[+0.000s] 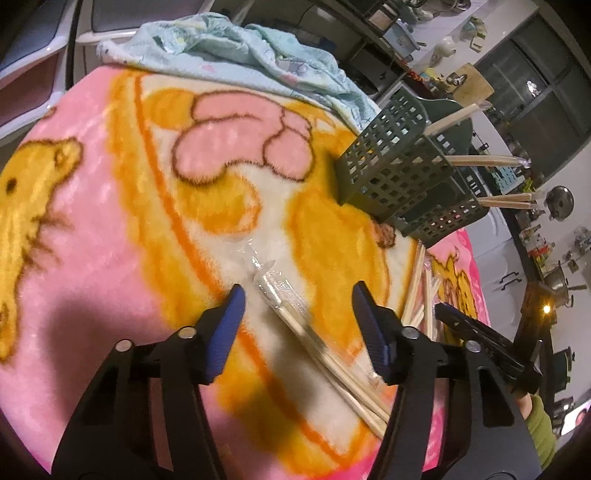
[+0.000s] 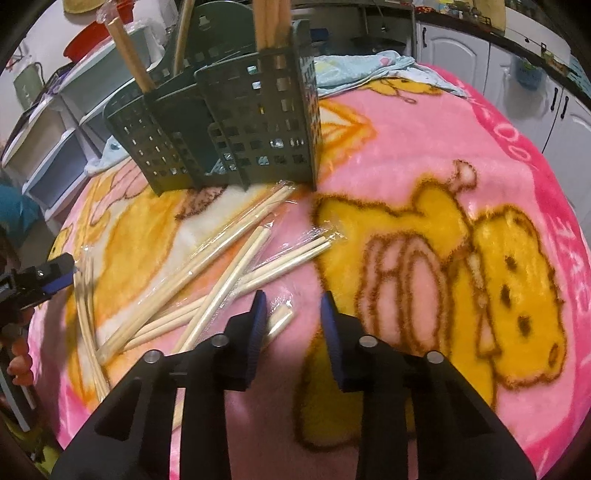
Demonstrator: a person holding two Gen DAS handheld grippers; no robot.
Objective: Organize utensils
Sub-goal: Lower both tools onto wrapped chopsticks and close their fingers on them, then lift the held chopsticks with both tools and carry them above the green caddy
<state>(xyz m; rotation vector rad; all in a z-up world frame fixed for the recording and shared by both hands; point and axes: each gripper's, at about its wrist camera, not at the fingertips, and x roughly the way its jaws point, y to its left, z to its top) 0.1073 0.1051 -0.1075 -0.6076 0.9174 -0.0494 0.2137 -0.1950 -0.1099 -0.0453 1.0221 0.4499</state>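
A dark green perforated utensil holder [image 1: 395, 166] [image 2: 229, 129] stands on a pink cartoon blanket [image 1: 110, 240] [image 2: 406, 177], with wrapped chopsticks [image 1: 480, 160] [image 2: 273, 22] sticking out of its compartments. In the left wrist view, my left gripper [image 1: 298, 295] is open low over the blanket, and a plastic-wrapped chopstick pair [image 1: 314, 332] lies between its jaws without touching the pads. Several loose wrapped chopsticks [image 2: 221, 266] lie crossed in front of the holder. My right gripper [image 2: 292, 299] stands narrowly open, with the end of one wrapped pair [image 2: 282, 319] lying between its jaws by the left finger.
A light blue towel [image 1: 240, 48] [image 2: 369, 70] is bunched at the blanket's far edge. Plastic drawers [image 2: 48, 147] stand to the left and white cabinets [image 2: 554, 110] to the right. More chopsticks [image 1: 417, 295] lie beside my left gripper, close to the other gripper.
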